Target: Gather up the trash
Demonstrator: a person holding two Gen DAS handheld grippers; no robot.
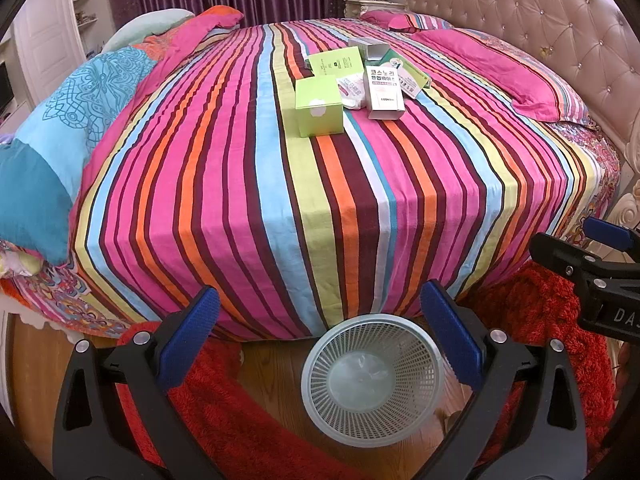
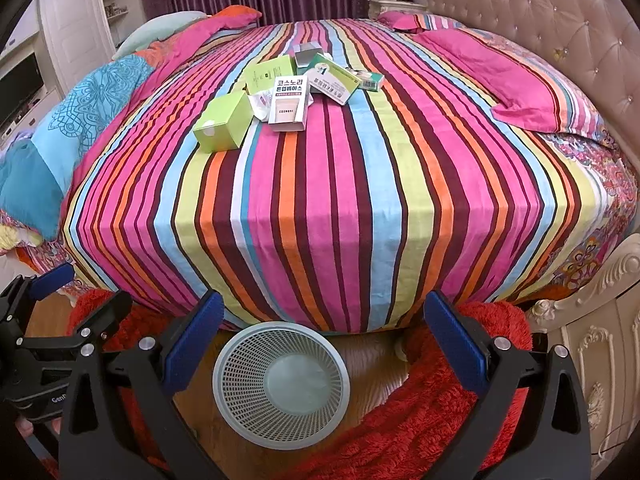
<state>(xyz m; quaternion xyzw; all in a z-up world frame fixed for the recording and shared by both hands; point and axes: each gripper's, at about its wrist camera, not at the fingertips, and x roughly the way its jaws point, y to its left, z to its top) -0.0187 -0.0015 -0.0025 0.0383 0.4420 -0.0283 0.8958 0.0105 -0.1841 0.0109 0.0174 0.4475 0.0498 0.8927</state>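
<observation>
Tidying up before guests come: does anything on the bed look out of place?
Yes: a cluster of empty cartons and wrappers litters the striped bedspread, including a green box and a white box with its flap open. The basket on the floor holds none.

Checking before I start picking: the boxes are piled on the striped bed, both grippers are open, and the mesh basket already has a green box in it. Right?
Not quite: the mesh basket holds no green box; the left wrist view shows only its pale bottom. The boxes are piled on the striped bed, and both the left gripper and right gripper are open.
</observation>
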